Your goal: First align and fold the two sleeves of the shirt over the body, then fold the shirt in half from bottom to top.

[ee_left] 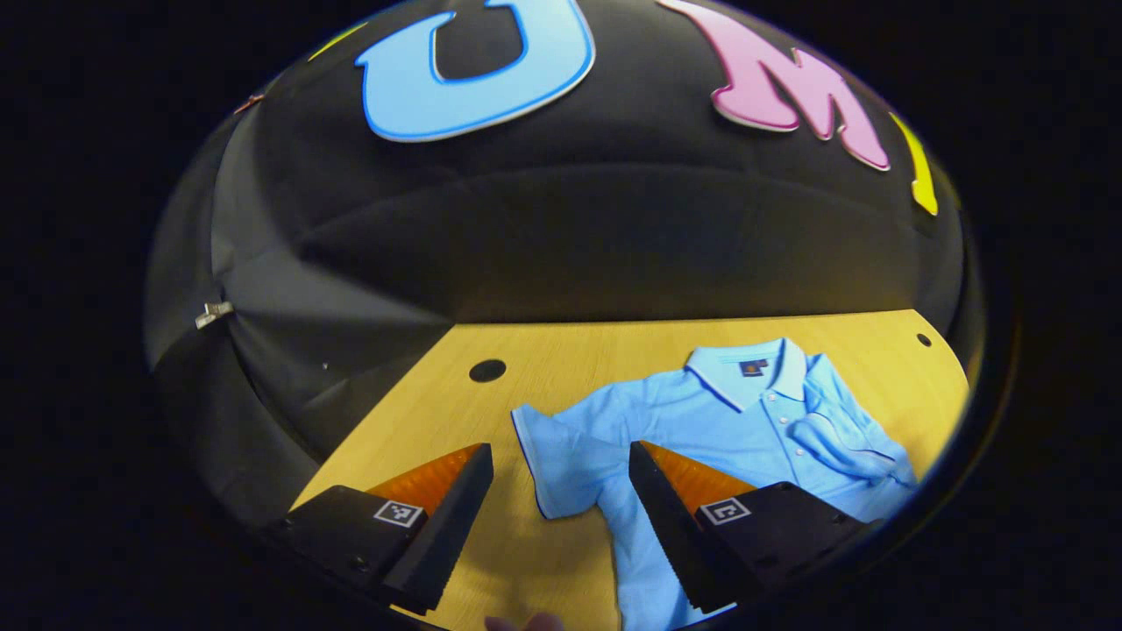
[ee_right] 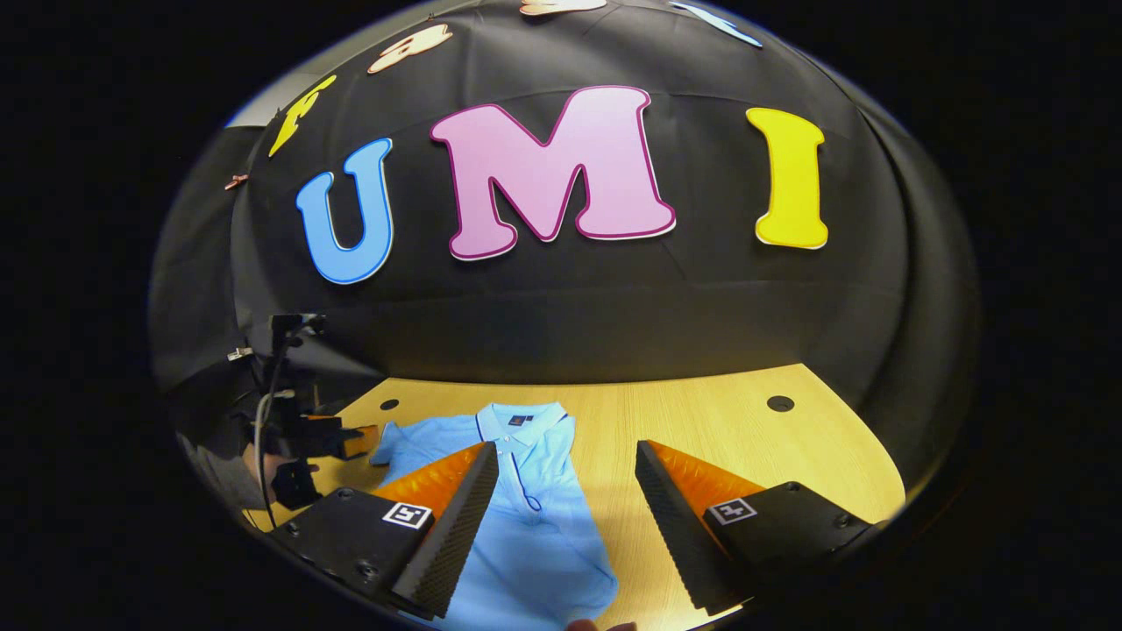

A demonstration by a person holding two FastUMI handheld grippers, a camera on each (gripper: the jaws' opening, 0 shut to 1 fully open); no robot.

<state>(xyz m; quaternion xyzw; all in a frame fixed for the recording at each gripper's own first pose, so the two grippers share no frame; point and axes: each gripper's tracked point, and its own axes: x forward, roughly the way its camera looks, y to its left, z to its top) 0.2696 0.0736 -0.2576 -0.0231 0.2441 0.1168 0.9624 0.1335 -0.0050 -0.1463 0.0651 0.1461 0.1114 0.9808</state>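
Two grippers were in use, and we recorded both with their jaws spread wide and nothing between the fingers. In the left gripper view, the left gripper (ee_left: 561, 491) hovered above the wooden table (ee_left: 561, 359), its fingers apart over the edge of the light blue polo shirt (ee_left: 701, 421). The shirt lay flat on the table, collar (ee_left: 749, 368) toward the booth wall. We noted that the sleeve on the left of this view (ee_left: 552, 447) was spread out flat between the two fingers, while the sleeve on the right (ee_left: 846, 434) was already folded over the body and lay rumpled beside the button placket. A round hole (ee_left: 487, 370) showed in the table just beyond the spread sleeve, and a fingertip (ee_left: 526, 623) showed at the bottom edge.

In the right gripper view, the right gripper (ee_right: 565, 504) hung above the table (ee_right: 745, 438) with one finger over the shirt (ee_right: 535, 526) body and the other over bare wood. We saw the collar (ee_right: 521, 419) pointing at the wall and the shirt's side edge running down between the fingers. The left gripper (ee_right: 355, 438), held by a hand (ee_right: 263, 469), appeared farther off, close to the spread sleeve (ee_right: 399, 447); we could not tell whether it touched the cloth.
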